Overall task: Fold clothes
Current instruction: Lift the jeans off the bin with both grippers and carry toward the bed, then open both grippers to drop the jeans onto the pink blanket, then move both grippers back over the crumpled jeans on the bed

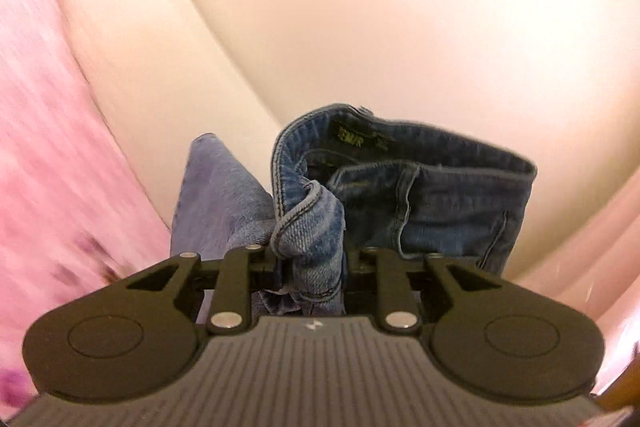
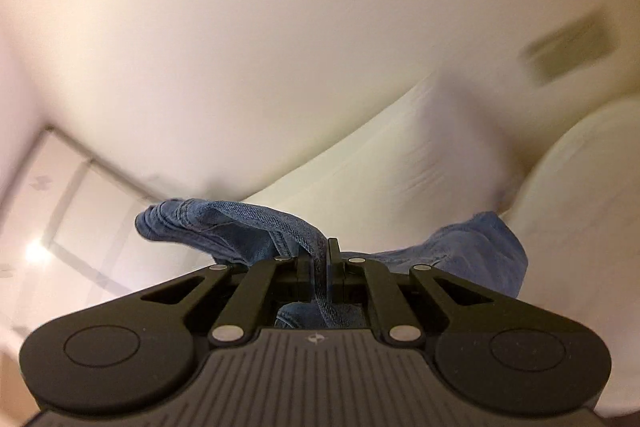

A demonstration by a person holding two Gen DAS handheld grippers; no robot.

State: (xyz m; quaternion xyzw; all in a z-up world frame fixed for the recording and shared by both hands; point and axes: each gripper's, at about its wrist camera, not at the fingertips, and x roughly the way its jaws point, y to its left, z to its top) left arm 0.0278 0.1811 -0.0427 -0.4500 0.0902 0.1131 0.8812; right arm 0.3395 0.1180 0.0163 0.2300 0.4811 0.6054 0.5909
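Gripping denim, both tools pointed upward at pale walls; no supporting surface showed under the jeans in either view. Left gripper was clamped on a bunched fold beside the waistband, with the band and its inner label standing just ahead and to the right of the fingers. Right gripper was pinched on a thin strip of denim, cloth spilling to both sides. Judged: jeans hung lifted between the two, long axis not readable; neither hand was plainly nearer. Fold stage could not be settled. Left view alone showed pink cloth along its left edge; right view alone showed a window frame and a blurred vent.
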